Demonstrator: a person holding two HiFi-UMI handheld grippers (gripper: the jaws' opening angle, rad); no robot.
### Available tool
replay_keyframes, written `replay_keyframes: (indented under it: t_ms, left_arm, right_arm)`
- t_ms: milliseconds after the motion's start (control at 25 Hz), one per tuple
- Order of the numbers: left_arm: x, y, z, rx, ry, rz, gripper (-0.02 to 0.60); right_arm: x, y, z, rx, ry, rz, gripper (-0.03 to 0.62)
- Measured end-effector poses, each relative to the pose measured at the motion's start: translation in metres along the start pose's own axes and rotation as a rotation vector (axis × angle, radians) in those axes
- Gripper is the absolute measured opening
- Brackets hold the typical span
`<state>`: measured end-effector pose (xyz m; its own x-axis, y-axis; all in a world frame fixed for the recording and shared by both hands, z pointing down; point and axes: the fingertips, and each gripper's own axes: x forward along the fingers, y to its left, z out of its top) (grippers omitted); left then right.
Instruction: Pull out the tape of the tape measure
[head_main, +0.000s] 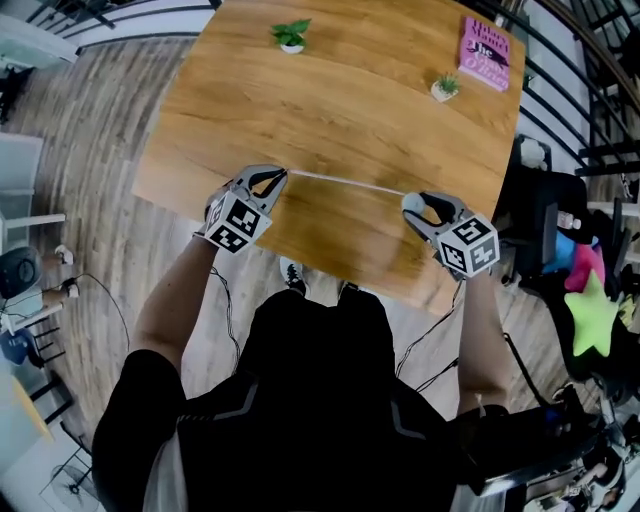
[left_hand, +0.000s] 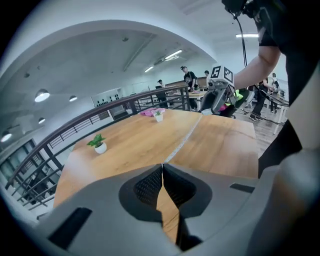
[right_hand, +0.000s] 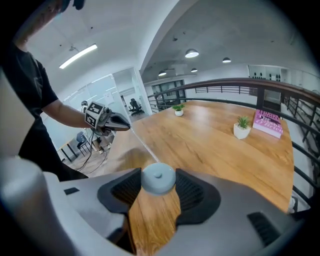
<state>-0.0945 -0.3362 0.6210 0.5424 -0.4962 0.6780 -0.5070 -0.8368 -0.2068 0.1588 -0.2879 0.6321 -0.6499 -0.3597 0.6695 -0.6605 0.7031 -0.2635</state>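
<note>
The left gripper (head_main: 281, 174) is clenched, its jaws pressed together on the end of the tape (head_main: 345, 184). The right gripper (head_main: 414, 207) grasps the round, pale blue tape measure (right_hand: 158, 179) between its 2 pads. The tape runs as a thin, straight, pale line from one gripper to the other, above the near part of the wooden table (head_main: 330, 110). Both grippers are near the table's front edge, well apart from each other. At the far side stand 2 small potted plants (head_main: 291, 36) (head_main: 445, 87), and a pink book (head_main: 485, 53) lies flat in the far right corner.
</note>
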Motion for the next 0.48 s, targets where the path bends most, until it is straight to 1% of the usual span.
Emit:
replay_keyframes:
  t_ms: [200, 320, 480]
  left_arm:
    - [0.032, -0.01, -0.033, -0.05, 0.071, -0.035, 0.032]
    - [0.043, -0.018, -0.05, -0.061, 0.112, -0.057, 0.032]
    - [0.051, -0.024, -0.061, -0.078, 0.135, -0.08, 0.032]
  right_arm:
    - [0.033, -0.013, -0.032, 0.031, 0.051, 0.006, 0.224]
    - [0.047, -0.017, -0.047, 0.041, 0.066, 0.007, 0.224]
    - [0.059, -0.02, -0.062, 0.047, 0.074, 0.014, 0.224]
